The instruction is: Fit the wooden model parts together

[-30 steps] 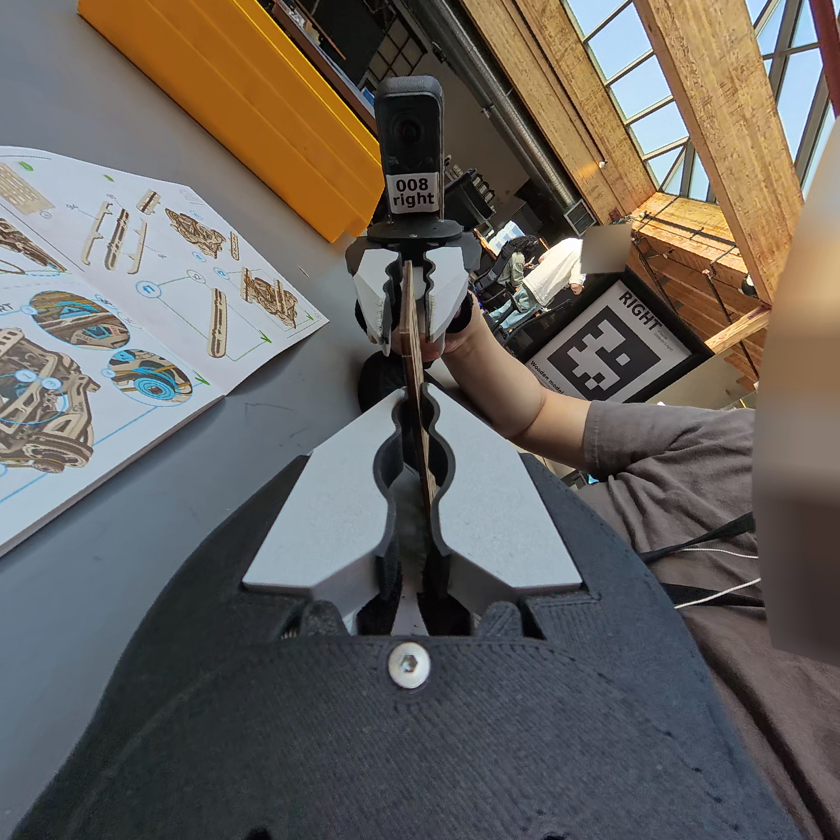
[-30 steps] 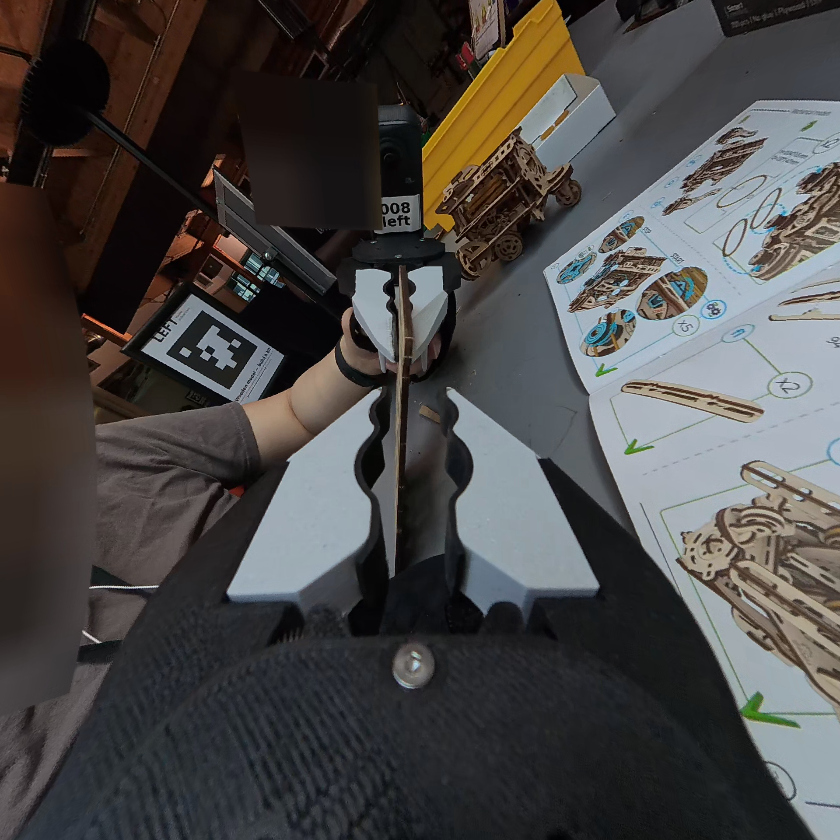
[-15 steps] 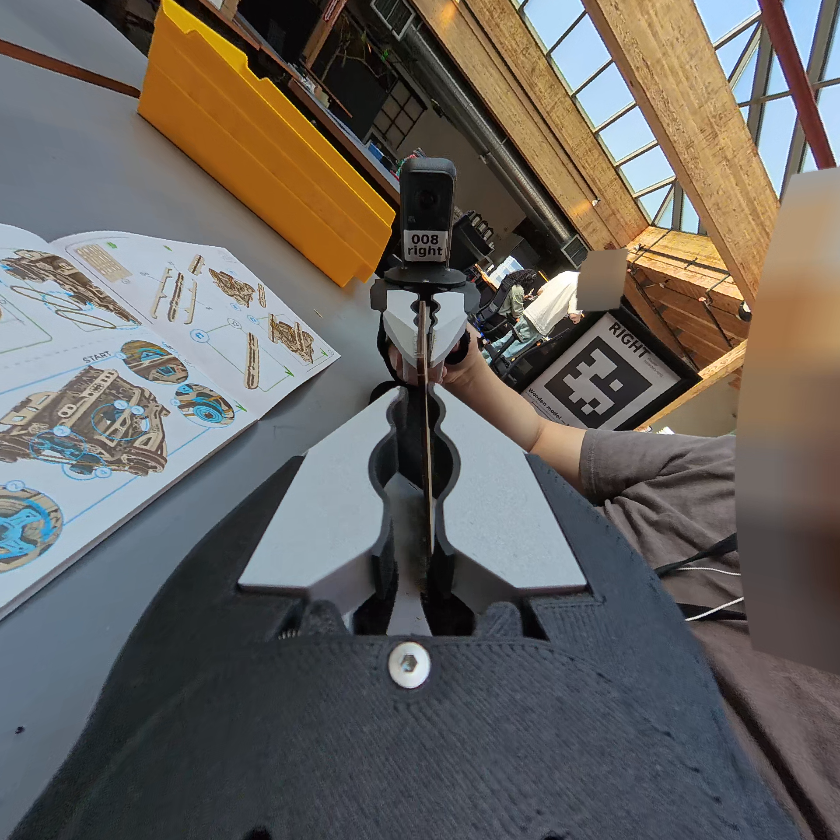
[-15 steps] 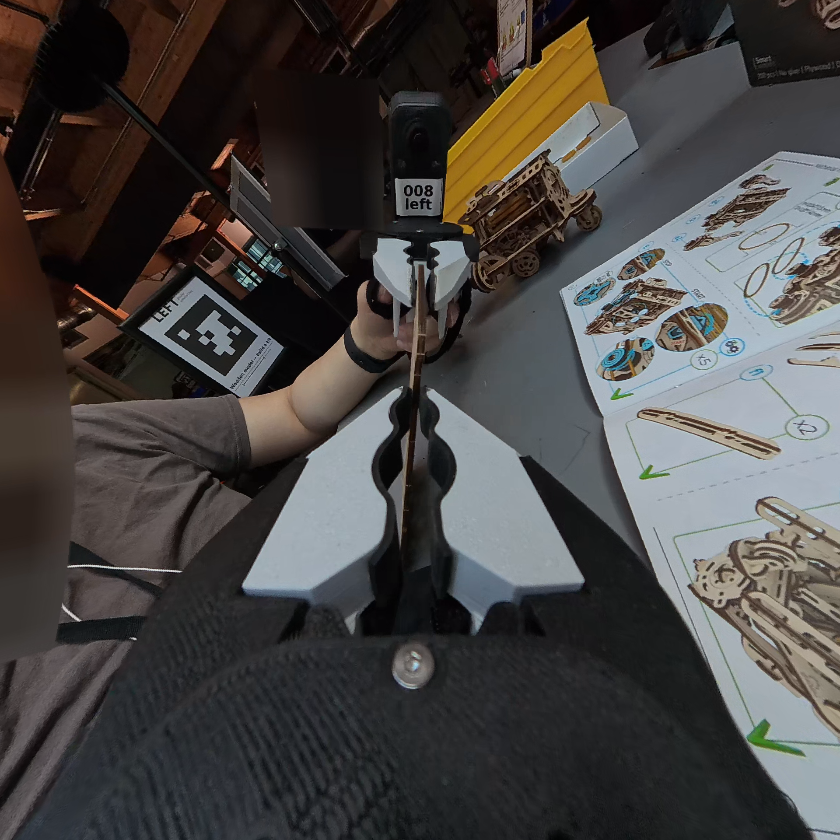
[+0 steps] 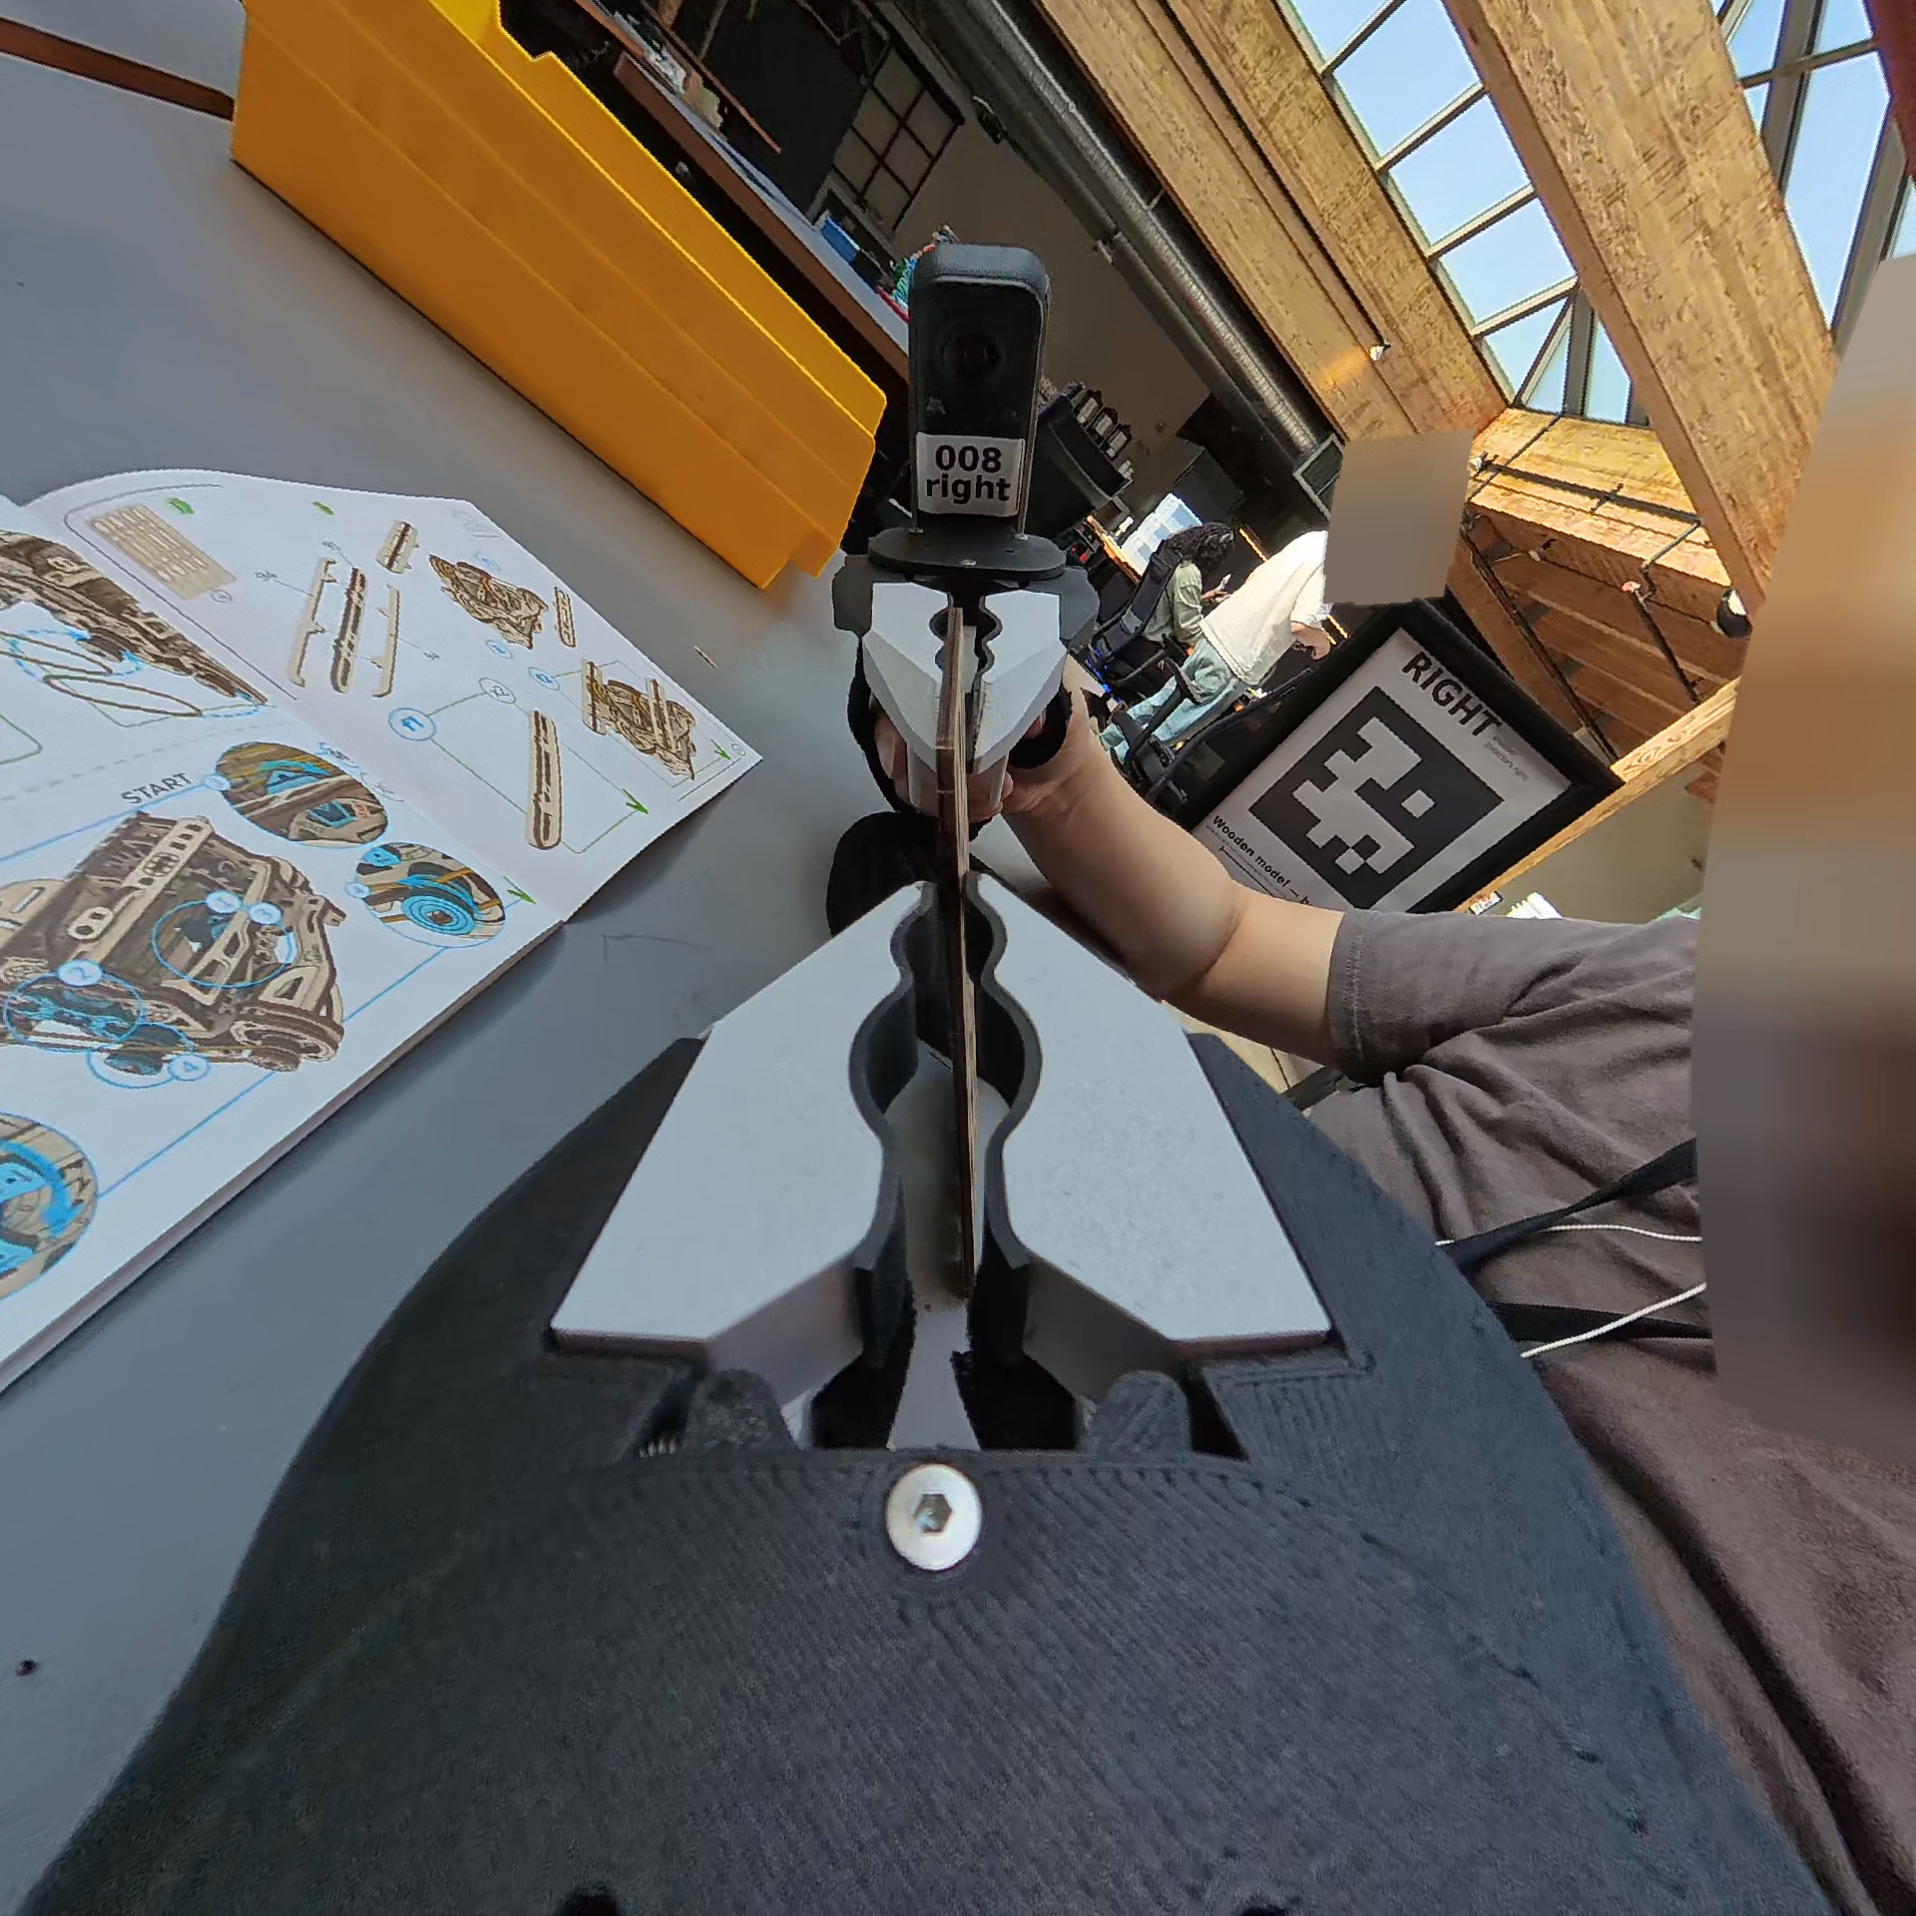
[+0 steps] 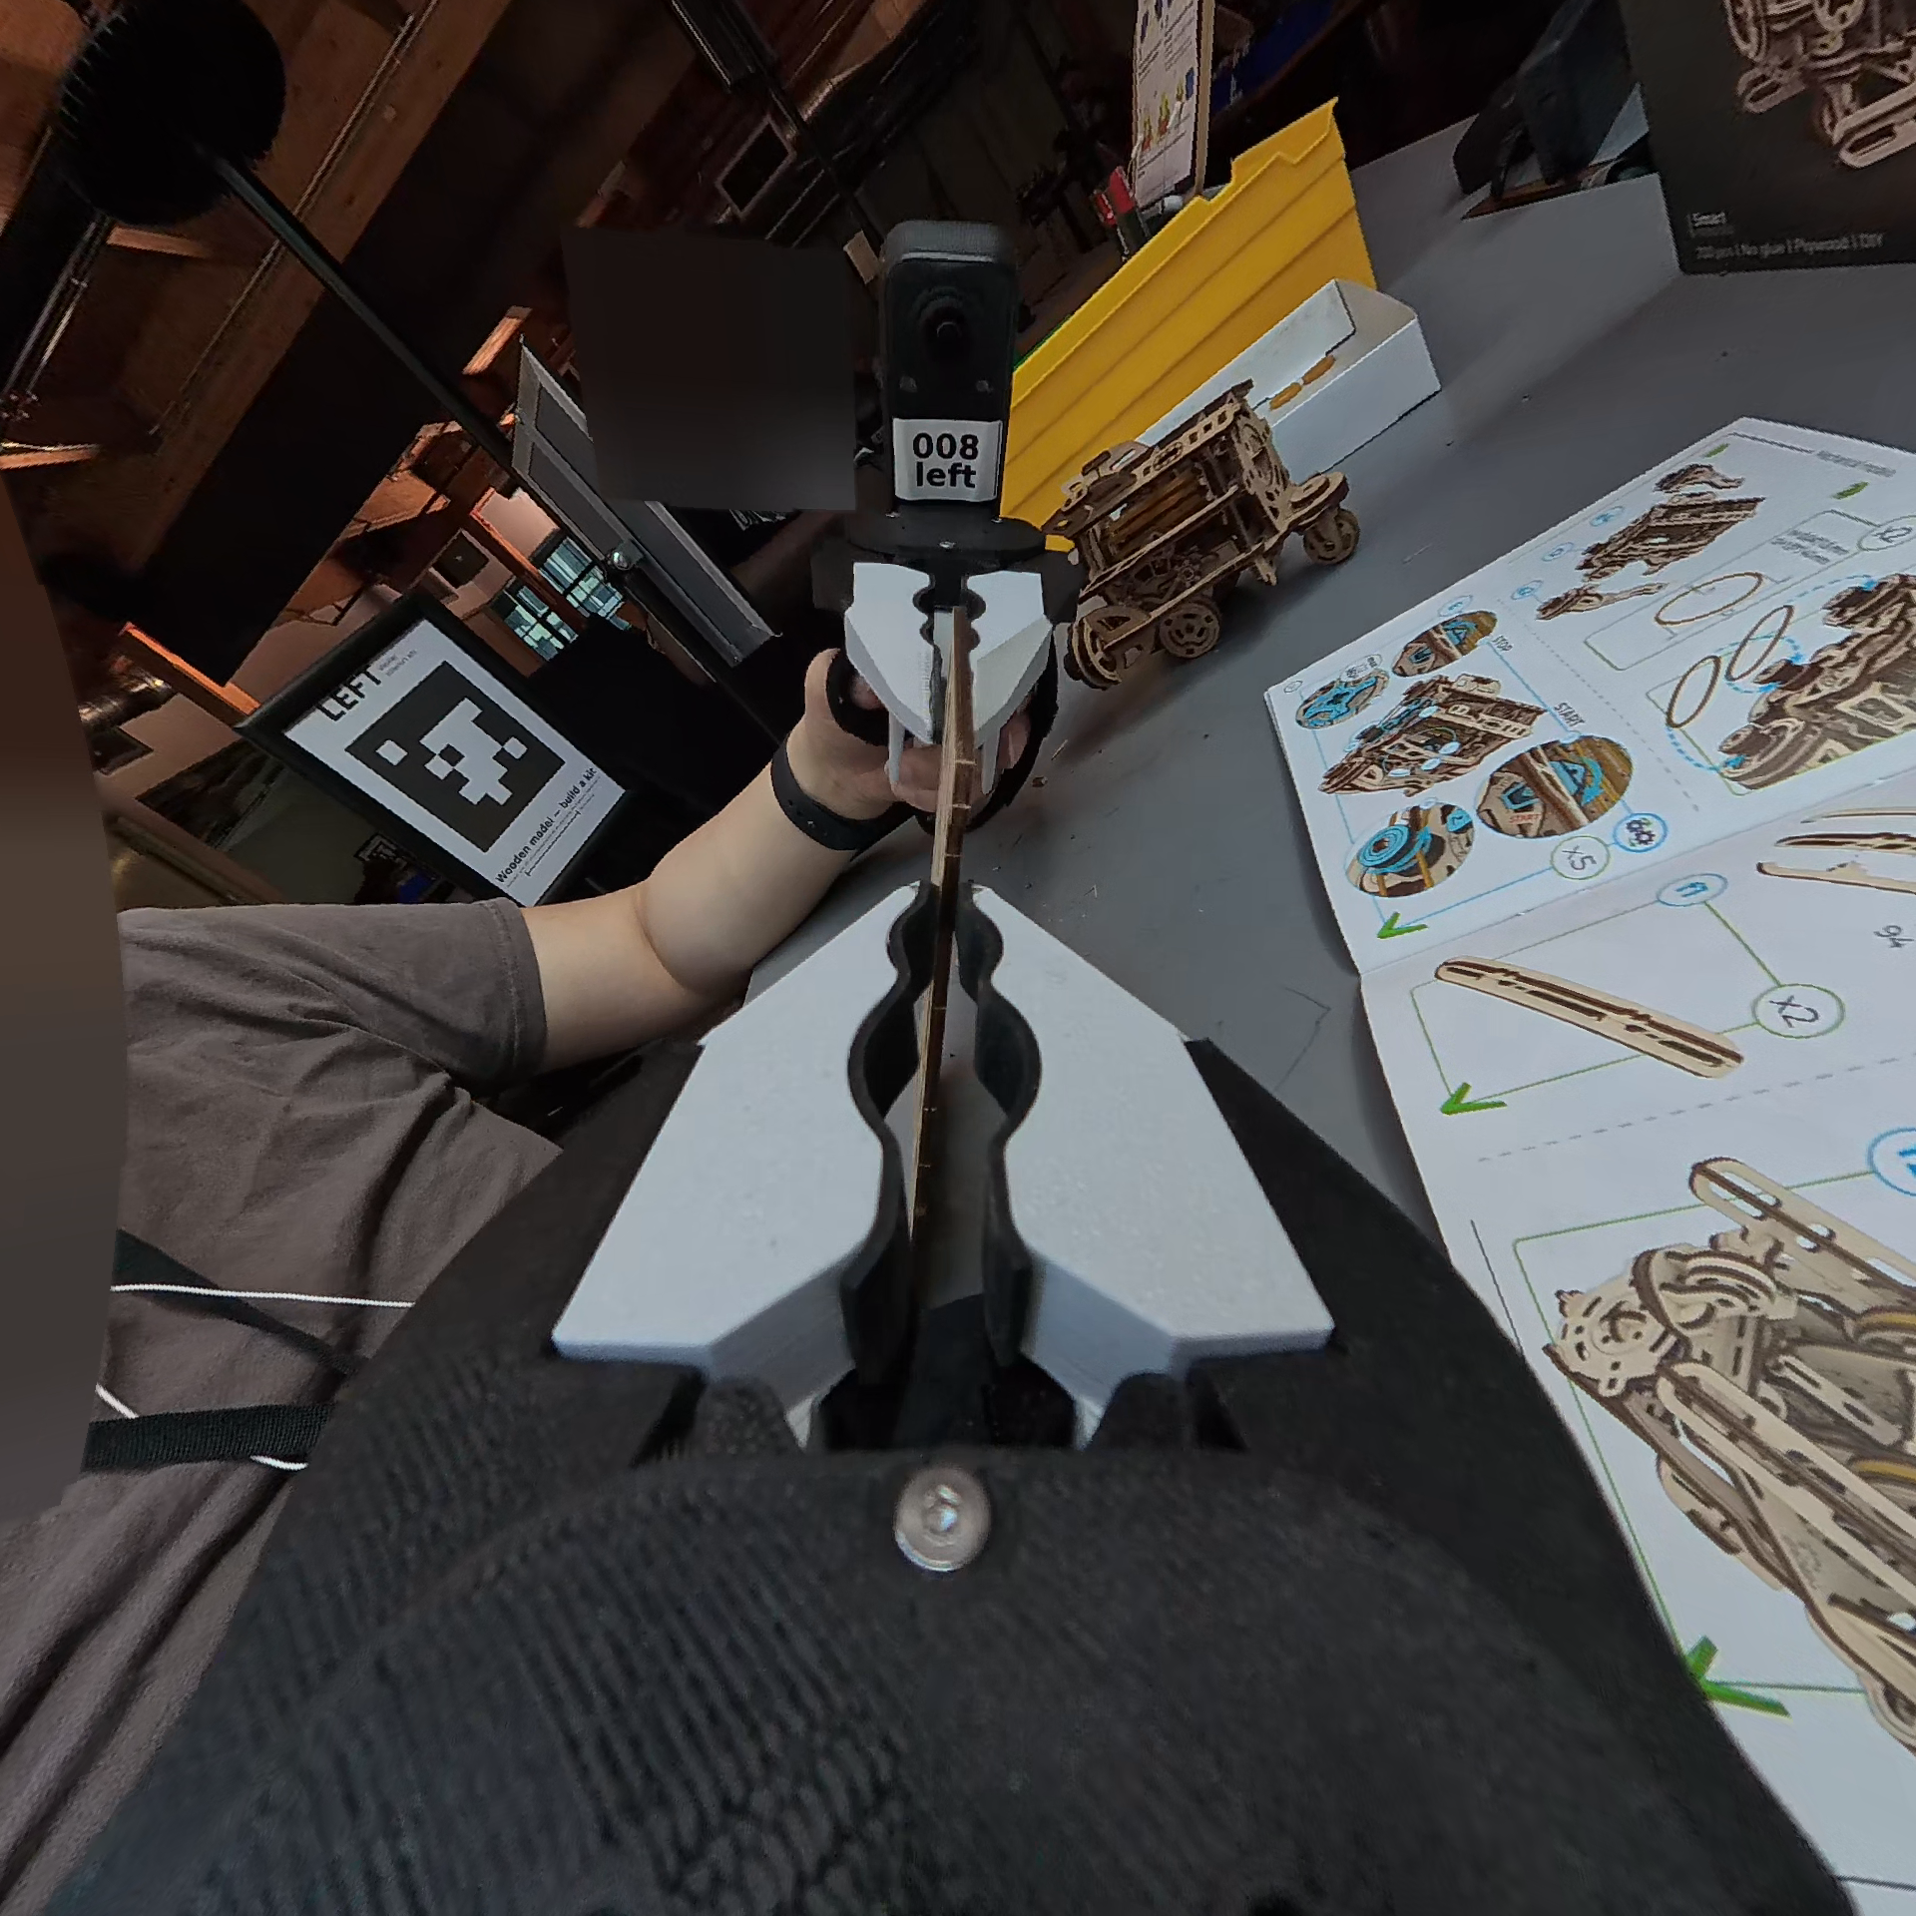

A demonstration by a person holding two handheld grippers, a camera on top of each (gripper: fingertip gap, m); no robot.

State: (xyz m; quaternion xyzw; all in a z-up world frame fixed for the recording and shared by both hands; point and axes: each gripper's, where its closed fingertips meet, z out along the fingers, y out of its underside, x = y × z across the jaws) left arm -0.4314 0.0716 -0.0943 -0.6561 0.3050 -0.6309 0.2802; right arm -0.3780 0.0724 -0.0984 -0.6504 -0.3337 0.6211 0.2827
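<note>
Thin wooden strip (image 5: 956, 933) edge-on, raised above desk (image 5: 156, 311) near its front edge. Long axis straight between left gripper (image 5: 952, 912) and right gripper (image 6: 938, 907); both clamped narrow on opposite ends, equally near. Mating part not visible.

**Writing in view, left unquoted**

A white sticker (image 5: 966, 472) with black print sits on the camera atop the right gripper (image 5: 959, 772). A matching sticker (image 6: 946, 461) marks the left gripper (image 6: 938, 767). Behind each arm stands a framed black-and-white marker sign (image 5: 1379, 788) (image 6: 456, 767) with a heading and a small caption. The open instruction booklet (image 5: 311, 778) (image 6: 1659, 829) carries circled numbers and short words. A dark box (image 6: 1783, 124) bears small pale print.
</note>
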